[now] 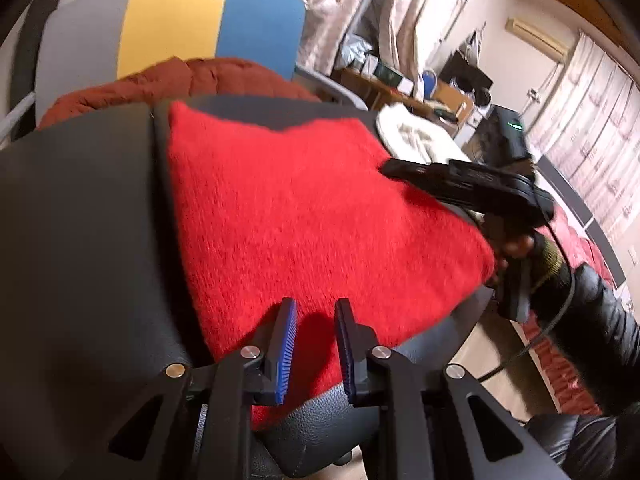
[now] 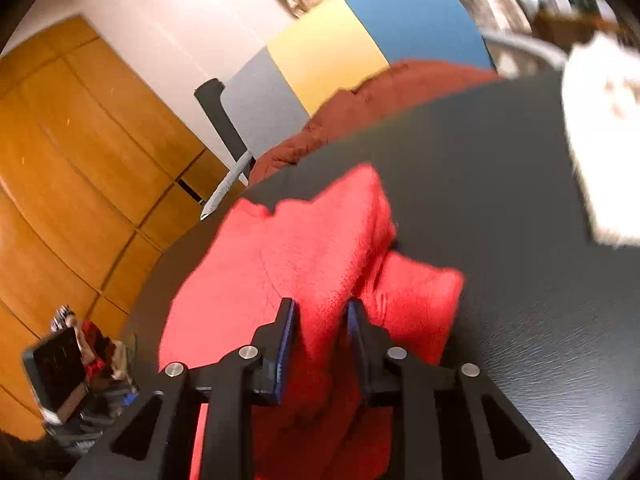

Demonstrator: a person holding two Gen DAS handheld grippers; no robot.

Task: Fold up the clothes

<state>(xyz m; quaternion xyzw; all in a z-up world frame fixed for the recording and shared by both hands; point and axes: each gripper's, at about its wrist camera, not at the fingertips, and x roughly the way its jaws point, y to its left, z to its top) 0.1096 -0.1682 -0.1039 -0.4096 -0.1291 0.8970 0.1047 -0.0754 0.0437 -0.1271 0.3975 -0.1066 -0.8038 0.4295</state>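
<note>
Right now the right gripper (image 2: 321, 312) pinches a raised fold of the fuzzy red knitted sweater (image 2: 288, 264) between its blue pads. The left gripper (image 1: 316, 312) hangs just over the sweater's near edge, jaws a little apart and holding nothing. The sweater lies on the round black table (image 1: 88, 208). Behind it sits a dark red blanket (image 1: 168, 80) on a grey, yellow and blue chair (image 1: 172, 16).

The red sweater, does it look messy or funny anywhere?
Yes. In the right wrist view the red sweater is bunched on the black table, with a raised fold between the right gripper's fingers. In the left wrist view it lies flatter but overhangs the table edge.
</note>
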